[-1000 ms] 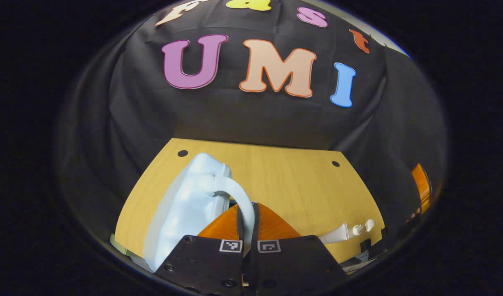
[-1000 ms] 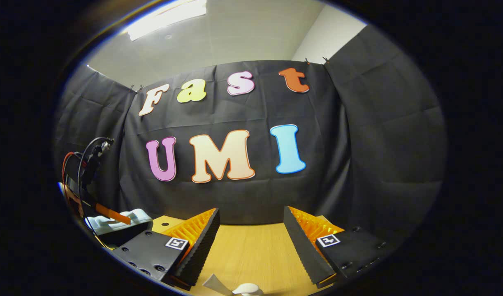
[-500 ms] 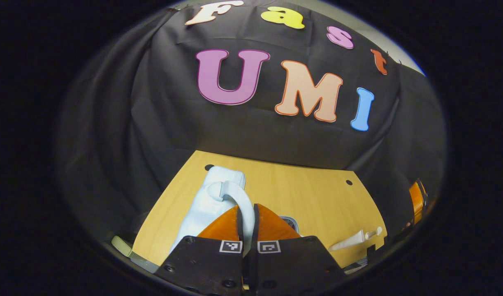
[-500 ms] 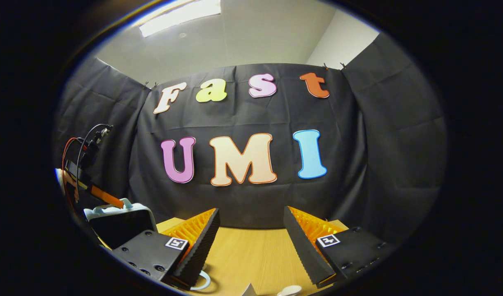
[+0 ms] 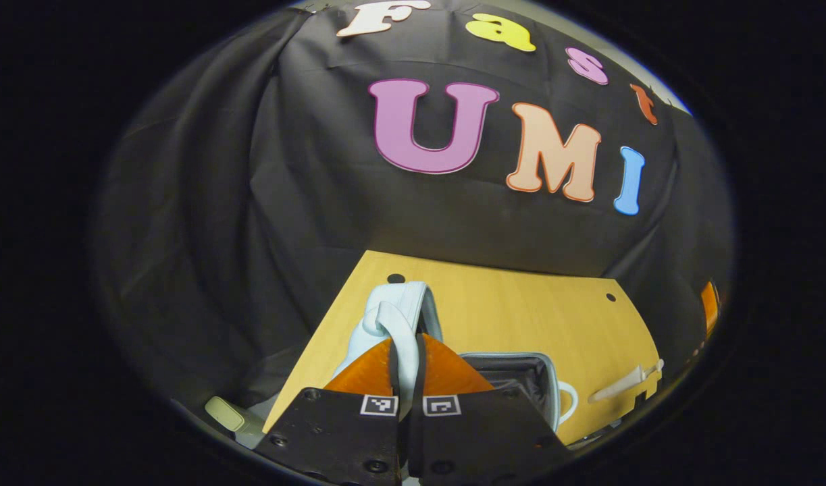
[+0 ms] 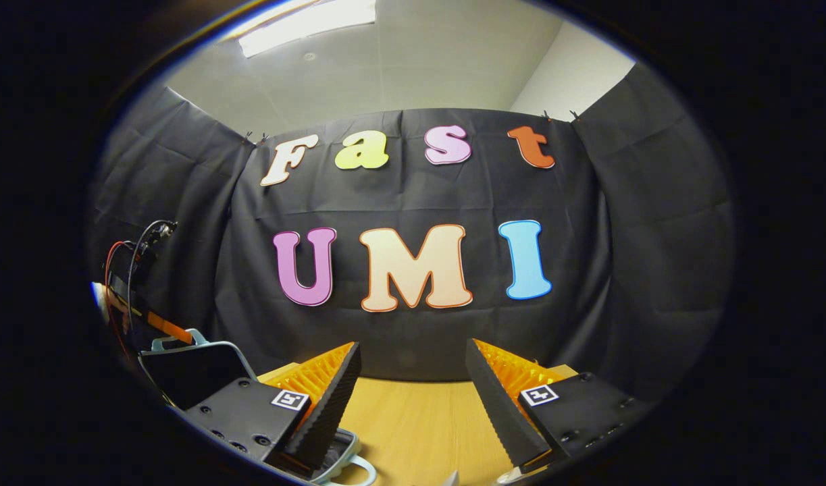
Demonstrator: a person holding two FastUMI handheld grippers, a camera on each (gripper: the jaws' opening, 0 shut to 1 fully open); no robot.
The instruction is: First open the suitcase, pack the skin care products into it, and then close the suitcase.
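Now, at bottom centre of the left gripper view, the left gripper (image 5: 406,361) is clamped on the pale handle (image 5: 400,331) of the suitcase lid (image 5: 394,312), which stands more upright than 0.5 s ago, with more of the dark suitcase interior (image 5: 517,378) exposed at lower right. Farther right a white tube (image 5: 622,385) lies near the table (image 5: 521,310) edge. In the right gripper view, the right gripper (image 6: 413,391) stays wide apart and empty over bare wood, the raised lid at lower left.
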